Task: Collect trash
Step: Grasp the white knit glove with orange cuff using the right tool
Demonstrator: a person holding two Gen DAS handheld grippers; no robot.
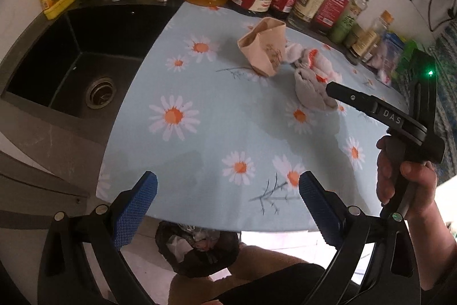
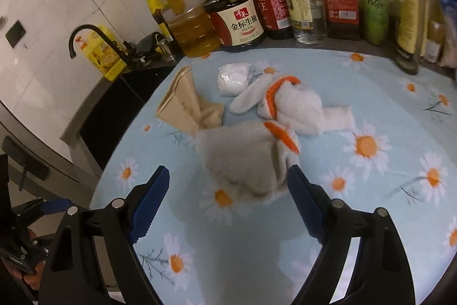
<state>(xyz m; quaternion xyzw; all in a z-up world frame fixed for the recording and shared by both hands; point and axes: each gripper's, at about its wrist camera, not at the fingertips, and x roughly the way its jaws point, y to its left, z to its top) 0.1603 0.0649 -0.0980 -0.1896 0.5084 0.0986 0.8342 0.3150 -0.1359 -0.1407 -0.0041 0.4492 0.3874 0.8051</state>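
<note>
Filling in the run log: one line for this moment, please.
stage: reaching | left gripper: open, empty | right gripper: open, nearing crumpled grey-white cloth | tan paper bag: on daisy tablecloth

Left gripper jaws wide apart, empty, over near edge of daisy tablecloth; beyond it, crumpled paper bag just left of grey cloth, right gripper tip at cloth; sink left.
</note>
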